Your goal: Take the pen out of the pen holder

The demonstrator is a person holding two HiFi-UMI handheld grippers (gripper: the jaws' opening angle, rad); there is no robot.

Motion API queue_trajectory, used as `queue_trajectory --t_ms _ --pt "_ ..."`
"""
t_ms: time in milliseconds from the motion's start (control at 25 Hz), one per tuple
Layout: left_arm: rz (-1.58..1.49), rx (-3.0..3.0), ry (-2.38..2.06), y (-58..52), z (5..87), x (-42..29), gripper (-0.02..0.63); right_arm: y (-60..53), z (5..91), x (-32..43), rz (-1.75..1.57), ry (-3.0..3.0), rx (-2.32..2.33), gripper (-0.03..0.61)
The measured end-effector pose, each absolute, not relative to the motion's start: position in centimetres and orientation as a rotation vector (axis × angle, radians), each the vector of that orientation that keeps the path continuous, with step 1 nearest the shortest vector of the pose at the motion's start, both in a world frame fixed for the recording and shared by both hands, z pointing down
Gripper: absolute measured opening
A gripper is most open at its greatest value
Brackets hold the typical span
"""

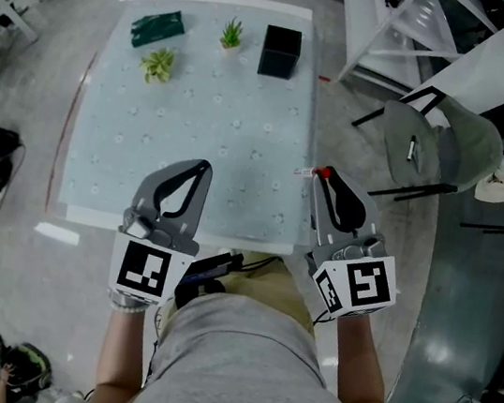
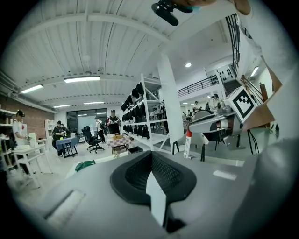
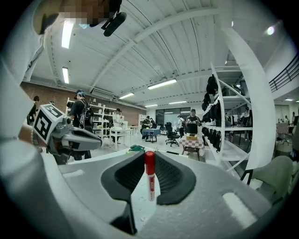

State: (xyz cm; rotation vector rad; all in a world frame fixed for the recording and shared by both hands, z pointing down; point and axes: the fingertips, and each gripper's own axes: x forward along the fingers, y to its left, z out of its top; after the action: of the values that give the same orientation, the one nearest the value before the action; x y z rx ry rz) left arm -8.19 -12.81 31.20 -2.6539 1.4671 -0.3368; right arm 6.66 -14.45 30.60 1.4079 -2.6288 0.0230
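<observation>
Pen [image 3: 149,179] stands upright, pinched in the right gripper [image 1: 329,181], well away from the pen holder [image 1: 279,51]. It's a narrow hold, so it could pivot or slip. Left gripper [image 1: 202,171] is closed, empty.

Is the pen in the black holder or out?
Out: the right hand-held gripper grips the red-capped pen, away from the pen holder.

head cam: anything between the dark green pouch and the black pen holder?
Yes. One small green plant stands between the dark green pouch and the black pen holder, as the head view shows.
</observation>
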Motion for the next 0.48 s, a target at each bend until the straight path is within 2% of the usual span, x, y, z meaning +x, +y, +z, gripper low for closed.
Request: queue_trajectory --t_ms 480 --pt "-0.336 -2.647 1.479 -12.74 31.14 -8.31 0.012 -14.38 30.34 6.51 0.014 -2.636 1.408 0.061"
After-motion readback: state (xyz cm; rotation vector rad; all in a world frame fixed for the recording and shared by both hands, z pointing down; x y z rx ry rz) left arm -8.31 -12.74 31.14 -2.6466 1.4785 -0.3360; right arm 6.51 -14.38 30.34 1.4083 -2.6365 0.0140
